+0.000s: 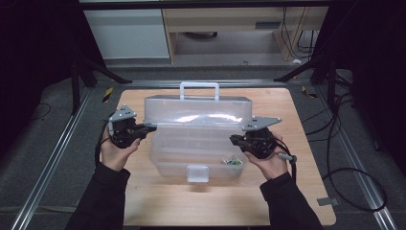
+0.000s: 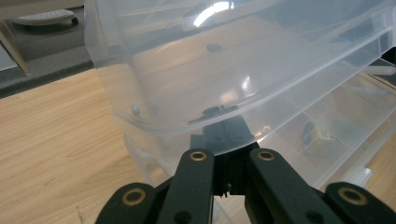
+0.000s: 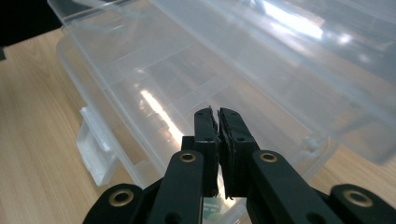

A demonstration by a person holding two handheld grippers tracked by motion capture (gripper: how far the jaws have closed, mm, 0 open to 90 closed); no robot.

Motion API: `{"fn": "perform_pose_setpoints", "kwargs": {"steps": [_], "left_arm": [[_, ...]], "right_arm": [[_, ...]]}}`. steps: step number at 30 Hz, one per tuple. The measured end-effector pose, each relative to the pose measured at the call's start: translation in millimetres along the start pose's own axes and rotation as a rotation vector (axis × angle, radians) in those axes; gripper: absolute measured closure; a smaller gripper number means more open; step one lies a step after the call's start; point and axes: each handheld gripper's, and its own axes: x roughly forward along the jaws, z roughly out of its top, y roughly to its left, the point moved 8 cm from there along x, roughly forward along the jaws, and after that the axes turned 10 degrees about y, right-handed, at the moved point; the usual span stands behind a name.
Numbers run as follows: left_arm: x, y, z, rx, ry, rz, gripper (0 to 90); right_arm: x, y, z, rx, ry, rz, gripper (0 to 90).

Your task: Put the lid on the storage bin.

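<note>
- High view: clear plastic organiser box point(image 1: 198, 136) sat mid-table on the wooden table point(image 1: 158, 201), white carry handle point(image 1: 199, 89) at its far side, latch tab point(image 1: 197, 173) at the near edge.
- Lid point(image 1: 198, 109) was raised, tilted up toward the back; tray w/ dividers open below it.
- Small coloured bits point(image 1: 233, 161) lay in the tray's near-right compartment.
- Left gripper point(image 1: 149, 128) sat at the box's left end, tip pointing right & at the lid's left edge. Left hand point(image 1: 115, 148) under it.
- Right gripper point(image 1: 234, 139) was at the box's right end, tip pointing left, just beside the tray's right wall. Right hand point(image 1: 270, 160) under it.
- Left gripper view: left gripper point(image 2: 227, 128) had its jaws together, tips tucked under the lid point(image 2: 224, 60) rim; whether they pinched the rim or just pushed on it, can't tell. Table point(image 2: 51, 140) to the left, small coloured bits point(image 2: 314, 135) in the tray at right.
- Right gripper view: right gripper point(image 3: 217, 116) had its jaws pressed together w/ nothing between them, tips over the tray point(image 3: 154, 79) near its wall. Lid point(image 3: 299, 51) hung above at right, latch tab point(image 3: 95, 156) at left, table point(image 3: 32, 140) beyond.
</note>
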Motion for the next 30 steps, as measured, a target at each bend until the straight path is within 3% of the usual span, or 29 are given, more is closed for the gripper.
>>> {"fn": "perform_pose_setpoints", "kwargs": {"steps": [11,30], "left_arm": [[1.3,-3.3,-11.3,0.005,0.03,-0.004,89.4],[3.9,-5.3,-26.5,0.017,0.055,-0.029,87.4]], "right_arm": [[-12.9,-16.8,-12.5,0.091,-0.04,-0.03,87.1],[-14.1,-28.8,-32.8,0.136,-0.023,-0.043,87.1]]}}
